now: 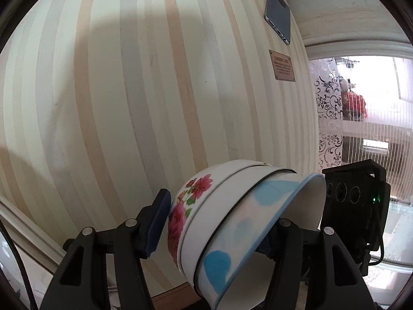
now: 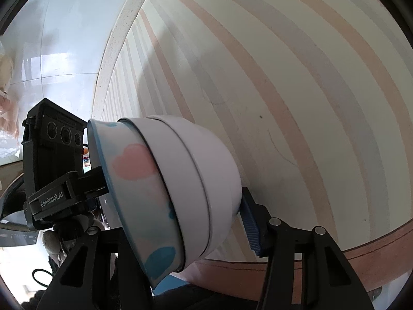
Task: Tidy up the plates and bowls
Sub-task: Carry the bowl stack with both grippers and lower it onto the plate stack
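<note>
Enamel bowls [image 1: 232,222] stacked, tipped sideways between your tools.
Your left tool [image 1: 219,222] and right tool [image 2: 178,206] both clamp the stack.

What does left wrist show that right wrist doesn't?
Left wrist only: red flower print on the innermost bowl, a phone and a plaque on the wall, a window.
Right wrist only: pink blotch on the outer bowl, glossy white surface at left.
Both: nested bowl stack between both tools, striped wall.
</note>
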`<state>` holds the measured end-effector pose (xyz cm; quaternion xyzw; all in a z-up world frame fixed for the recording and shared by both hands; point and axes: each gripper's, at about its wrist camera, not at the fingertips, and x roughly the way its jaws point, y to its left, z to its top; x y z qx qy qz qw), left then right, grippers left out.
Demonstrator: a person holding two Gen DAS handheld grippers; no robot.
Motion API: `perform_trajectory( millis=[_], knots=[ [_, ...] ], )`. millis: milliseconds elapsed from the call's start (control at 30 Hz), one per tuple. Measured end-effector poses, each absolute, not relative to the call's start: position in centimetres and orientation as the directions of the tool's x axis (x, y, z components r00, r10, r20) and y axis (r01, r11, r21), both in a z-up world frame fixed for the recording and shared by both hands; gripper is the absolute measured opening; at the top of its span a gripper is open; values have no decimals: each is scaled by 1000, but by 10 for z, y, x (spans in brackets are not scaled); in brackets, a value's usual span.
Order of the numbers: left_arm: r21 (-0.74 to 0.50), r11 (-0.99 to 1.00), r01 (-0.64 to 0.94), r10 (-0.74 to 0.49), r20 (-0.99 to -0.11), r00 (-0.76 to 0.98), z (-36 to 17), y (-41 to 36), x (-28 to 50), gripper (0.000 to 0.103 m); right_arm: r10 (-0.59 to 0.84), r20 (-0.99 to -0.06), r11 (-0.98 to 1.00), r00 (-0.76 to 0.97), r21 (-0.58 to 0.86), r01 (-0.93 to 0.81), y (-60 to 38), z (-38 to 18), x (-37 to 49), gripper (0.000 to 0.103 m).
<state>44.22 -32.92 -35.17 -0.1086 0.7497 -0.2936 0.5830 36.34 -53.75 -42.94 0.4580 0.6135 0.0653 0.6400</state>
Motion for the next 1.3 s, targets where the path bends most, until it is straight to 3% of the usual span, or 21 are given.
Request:
perform_trajectory(
  millis=[633,1300],
  knots=[
    [-550,824,136,-527,-832,-175,-313,-285,441,56,654,-717,637,241,694,336,-490,-388,401,53],
    [-496,868,-33,-496,-868,7,-291,-142,434,57,730,-678,665,89,734,139,-341,-381,464,52]
  ],
)
